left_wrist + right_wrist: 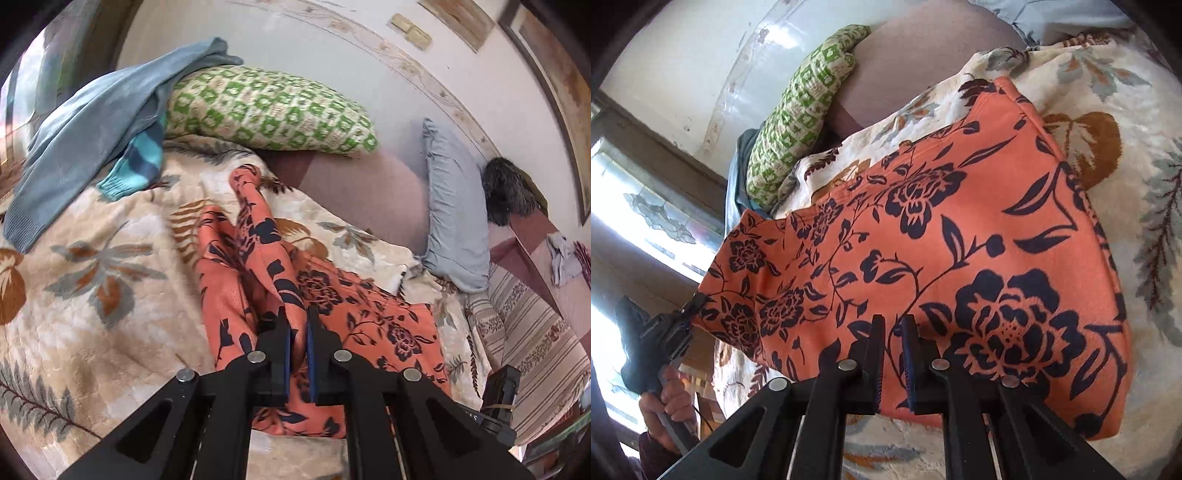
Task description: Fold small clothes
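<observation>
An orange garment with a dark floral print [369, 317] lies on a cream floral blanket [92, 295]. My left gripper [298, 325] is shut on a raised fold of the orange garment, lifting it above the blanket. In the right wrist view the garment [960, 240] spreads wide, and my right gripper [894, 328] is shut on its near edge. The left gripper [690, 306] shows there at the far left, pinching the garment's corner, held by a hand [665, 398].
A green patterned pillow [266, 107] and a blue sweater [92, 129] lie at the back. A grey-blue pillow [454, 206] leans at the right beside a striped cushion [535, 343]. A window [646, 206] is at the left.
</observation>
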A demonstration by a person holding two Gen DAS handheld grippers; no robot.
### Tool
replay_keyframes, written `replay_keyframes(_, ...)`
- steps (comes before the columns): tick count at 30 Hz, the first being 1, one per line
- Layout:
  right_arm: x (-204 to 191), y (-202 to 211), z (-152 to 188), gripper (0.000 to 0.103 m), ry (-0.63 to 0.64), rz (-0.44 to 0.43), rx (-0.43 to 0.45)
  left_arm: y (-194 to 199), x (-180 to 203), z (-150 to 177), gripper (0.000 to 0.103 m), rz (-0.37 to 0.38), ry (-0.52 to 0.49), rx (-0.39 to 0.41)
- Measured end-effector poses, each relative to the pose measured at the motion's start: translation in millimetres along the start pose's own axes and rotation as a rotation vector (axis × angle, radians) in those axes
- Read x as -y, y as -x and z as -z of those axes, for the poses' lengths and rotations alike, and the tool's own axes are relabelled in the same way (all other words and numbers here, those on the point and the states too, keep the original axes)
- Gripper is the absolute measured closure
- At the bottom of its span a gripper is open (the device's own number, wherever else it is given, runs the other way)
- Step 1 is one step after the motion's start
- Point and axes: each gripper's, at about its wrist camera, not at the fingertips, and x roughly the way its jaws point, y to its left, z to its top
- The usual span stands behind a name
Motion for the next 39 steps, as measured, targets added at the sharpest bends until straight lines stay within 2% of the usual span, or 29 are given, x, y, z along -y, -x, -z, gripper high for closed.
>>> replay_keyframes(2, 12, 10, -7, 0.092, -0.066, -0.016, 0.025, -8, 34, -2, 0.096, 0.015, -0.057, -0.014)
replay_keyframes(5, 29, 26, -16, 0.090, -0.154, -0.093, 0.053, -33, 82, 5, 0.096, 0.069, -0.102, -0.069)
replay_keyframes(10, 54, 39, -29, 0.090, -0.276, -0.226, 0.060, -89, 157, 55, 0.096, 0.161, -0.234, -0.237)
replay_keyframes(13, 67, 38, -37, 0.089, -0.344, -0.281, 0.047, -99, 165, 79, 0.096, 0.263, -0.214, -0.333)
replay_keyframes(14, 70, 37, -40, 0.088, -0.358, -0.298, 0.040, -94, 163, 81, 0.093, 0.296, -0.213, -0.330)
replay_keyframes(15, 70, 34, -41, 0.080, -0.364, -0.310, 0.028, -85, 161, 81, 0.091, 0.301, -0.234, -0.312)
replay_keyframes(16, 69, 31, -42, 0.070, -0.368, -0.318, 0.008, -74, 159, 78, 0.090, 0.289, -0.265, -0.282)
replay_keyframes(17, 68, 28, -42, 0.039, -0.378, -0.325, -0.011, -63, 152, 73, 0.086, 0.272, -0.287, -0.245)
replay_keyframes(18, 65, 24, -42, 0.027, -0.385, -0.342, -0.021, -52, 143, 66, 0.078, 0.252, -0.293, -0.204)
replay_keyframes(19, 61, 19, -42, 0.027, -0.375, -0.358, -0.037, -43, 131, 58, 0.072, 0.229, -0.285, -0.168)
replay_keyframes(20, 58, 15, -42, 0.027, -0.359, -0.355, -0.053, -38, 118, 52, 0.059, 0.195, -0.270, -0.136)
replay_keyframes(21, 53, 12, -41, 0.027, -0.339, -0.337, -0.058, -34, 105, 45, 0.054, 0.155, -0.254, -0.118)
replay_keyframes(25, 43, -2, -38, 0.027, -0.292, -0.293, -0.075, -49, 59, 36, 0.053, 0.056, -0.177, -0.168)
replay_keyframes(28, 33, -9, -37, 0.027, -0.279, -0.299, -0.080, -72, 45, 50, 0.054, -0.023, -0.174, -0.257)
replay_keyframes(31, 17, -13, -36, 0.027, -0.208, -0.219, -0.091, -85, 42, 70, 0.054, -0.049, -0.205, -0.317)
replay_keyframes(34, 5, -23, -32, 0.027, -0.148, -0.109, -0.109, -85, 51, 79, 0.054, -0.085, -0.289, -0.301)
replay_keyframes(36, -6, -28, -29, 0.027, -0.096, -0.060, -0.117, -84, 52, 77, 0.054, -0.084, -0.285, -0.304)
replay_keyframes(39, -27, -35, -23, 0.027, -0.006, -0.047, -0.131, -83, 51, 77, 0.054, -0.085, -0.286, -0.310)
